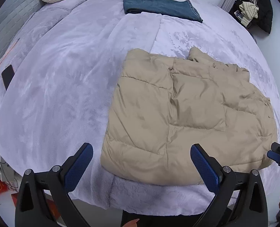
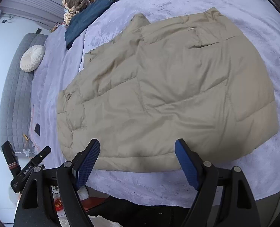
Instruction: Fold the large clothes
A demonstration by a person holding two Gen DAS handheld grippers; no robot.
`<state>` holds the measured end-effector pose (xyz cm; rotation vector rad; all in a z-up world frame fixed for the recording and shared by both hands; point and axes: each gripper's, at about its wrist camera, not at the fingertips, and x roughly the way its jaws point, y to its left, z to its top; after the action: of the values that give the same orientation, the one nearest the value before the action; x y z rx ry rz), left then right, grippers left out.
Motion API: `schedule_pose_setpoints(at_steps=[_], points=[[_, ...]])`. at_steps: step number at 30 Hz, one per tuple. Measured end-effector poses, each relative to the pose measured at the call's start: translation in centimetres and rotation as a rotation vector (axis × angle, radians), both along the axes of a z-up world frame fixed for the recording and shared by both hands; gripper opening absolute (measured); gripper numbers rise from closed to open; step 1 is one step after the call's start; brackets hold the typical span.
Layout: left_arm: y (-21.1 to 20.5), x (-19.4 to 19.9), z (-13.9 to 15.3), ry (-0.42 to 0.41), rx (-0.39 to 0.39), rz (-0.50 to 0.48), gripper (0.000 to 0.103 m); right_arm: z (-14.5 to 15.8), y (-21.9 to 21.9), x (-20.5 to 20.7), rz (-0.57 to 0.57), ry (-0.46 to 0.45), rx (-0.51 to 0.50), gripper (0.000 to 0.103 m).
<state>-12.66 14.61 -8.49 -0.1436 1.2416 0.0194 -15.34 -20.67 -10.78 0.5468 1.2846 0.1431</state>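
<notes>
Lying folded on the bed (image 1: pixel 54 94), the tan coat (image 1: pixel 187 117) sits untouched; left gripper (image 1: pixel 141 162) and right gripper (image 2: pixel 138 157) fingers both spread wide, holding nothing.

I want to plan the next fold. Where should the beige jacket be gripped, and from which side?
Probably the jacket hem edge nearest the person, taken from the bed's near side. That edge lies flat on the blanket, and both open grippers, left and right, already point at it.
</notes>
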Motion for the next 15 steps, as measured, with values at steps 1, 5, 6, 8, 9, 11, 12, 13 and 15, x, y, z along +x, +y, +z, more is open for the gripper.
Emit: schedule_pose_setpoints(at_steps=[1, 5, 6, 8, 9, 11, 12, 13, 15], points=[[0.3, 0.3, -0.2, 0.006, -0.004, -0.007, 0.103, -0.1, 0.7, 0.2, -0.003, 0.003, -0.005, 0.085], [1.7, 1.8, -1.0, 0.023, -0.014, -0.034, 0.103, -0.3, 2.9, 0.9, -0.010, 0.002, -0.020, 0.103], [2.0, 2.1, -1.3, 0.029, -0.017, -0.040, 0.103, -0.3, 3.3, 1.1, -0.010, 0.004, -0.026, 0.103], [2.5, 2.7, -1.9, 0.044, -0.025, -0.050, 0.103, -0.5, 4.2, 1.3, -0.016, 0.010, -0.037, 0.103], [2.7, 3.0, -2.1, 0.050, -0.029, -0.054, 0.103, -0.6, 4.6, 1.4, -0.016, 0.016, -0.040, 0.103], [3.1, 3.4, -2.7, 0.060, -0.044, -0.062, 0.103, -0.9, 5.4, 1.8, -0.012, 0.034, -0.046, 0.103], [3.3, 3.6, -3.0, 0.064, -0.051, -0.064, 0.103, -1.1, 5.8, 1.9, -0.012, 0.042, -0.047, 0.103], [3.5, 3.8, -3.2, 0.067, -0.057, -0.062, 0.103, -1.2, 6.1, 2.1, -0.011, 0.049, -0.044, 0.103], [4.2, 4.4, -4.0, 0.072, -0.076, -0.059, 0.103, -1.3, 6.8, 2.5, -0.010, 0.058, -0.039, 0.103]])
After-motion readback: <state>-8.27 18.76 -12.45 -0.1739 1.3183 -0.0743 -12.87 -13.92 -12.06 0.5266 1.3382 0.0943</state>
